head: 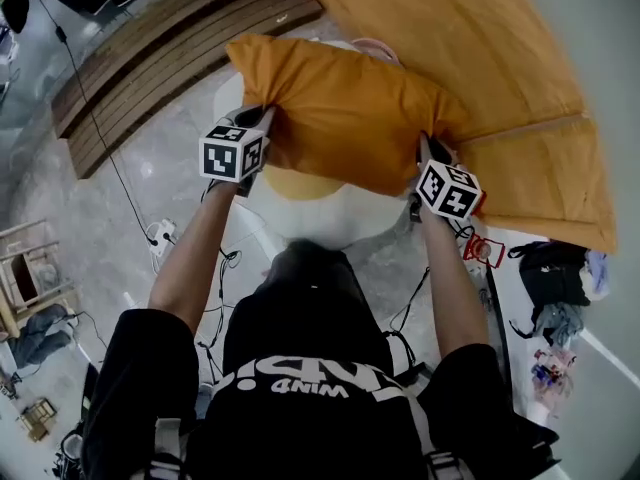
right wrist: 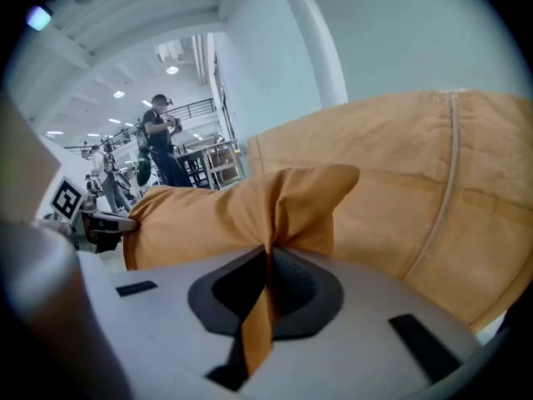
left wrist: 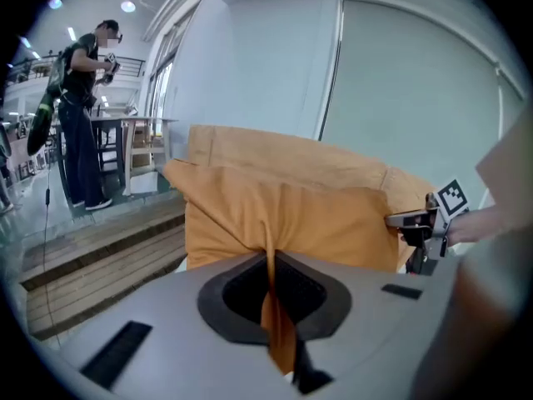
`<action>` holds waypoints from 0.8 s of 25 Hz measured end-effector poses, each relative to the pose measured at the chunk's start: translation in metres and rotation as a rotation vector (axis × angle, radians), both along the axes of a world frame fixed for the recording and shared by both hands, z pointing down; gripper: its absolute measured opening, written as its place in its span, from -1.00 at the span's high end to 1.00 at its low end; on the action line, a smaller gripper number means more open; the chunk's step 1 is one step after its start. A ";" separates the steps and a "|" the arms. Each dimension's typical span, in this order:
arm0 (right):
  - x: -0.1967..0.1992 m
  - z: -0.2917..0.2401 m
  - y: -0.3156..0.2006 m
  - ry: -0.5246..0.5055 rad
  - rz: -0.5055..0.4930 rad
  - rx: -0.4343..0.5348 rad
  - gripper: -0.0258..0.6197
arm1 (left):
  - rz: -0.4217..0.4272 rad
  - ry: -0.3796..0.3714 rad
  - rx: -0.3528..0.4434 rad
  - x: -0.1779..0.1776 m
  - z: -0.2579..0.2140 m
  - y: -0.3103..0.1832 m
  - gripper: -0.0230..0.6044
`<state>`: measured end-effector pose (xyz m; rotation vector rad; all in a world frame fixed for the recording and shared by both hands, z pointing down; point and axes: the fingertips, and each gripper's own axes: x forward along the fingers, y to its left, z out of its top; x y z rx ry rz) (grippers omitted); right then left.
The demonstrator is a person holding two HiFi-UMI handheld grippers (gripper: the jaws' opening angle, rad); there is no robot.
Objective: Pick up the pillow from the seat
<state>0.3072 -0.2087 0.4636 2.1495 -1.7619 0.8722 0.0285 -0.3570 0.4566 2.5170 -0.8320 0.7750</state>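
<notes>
Orange pillow (head: 345, 118) clenched by left gripper (left wrist: 271, 273), right gripper (right wrist: 266, 265); black shirt (head: 300, 353) reads "WIND".

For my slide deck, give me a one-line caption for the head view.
The left hand-held gripper and right hand-held gripper pinch opposite ends of the orange pillow over the white seat.

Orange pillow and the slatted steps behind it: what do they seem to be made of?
The orange pillow looks like a matte woven fabric cover over soft filling: it creases and bunches into folds at its pinched corners. The slatted steps look like brown wood planks, judging by the long parallel boards with gaps between them. Whether they are real wood or composite, I cannot tell.
</notes>
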 end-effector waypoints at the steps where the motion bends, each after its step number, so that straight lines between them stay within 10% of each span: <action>1: -0.003 -0.020 0.004 0.013 -0.015 0.027 0.83 | -0.003 0.012 0.028 -0.003 -0.019 0.005 0.88; 13: -0.069 -0.250 0.059 0.105 -0.128 0.421 0.83 | -0.055 0.233 0.405 -0.079 -0.243 0.095 0.88; 20: -0.108 -0.296 0.105 0.148 -0.169 0.519 0.83 | -0.090 0.276 0.547 -0.119 -0.298 0.149 0.88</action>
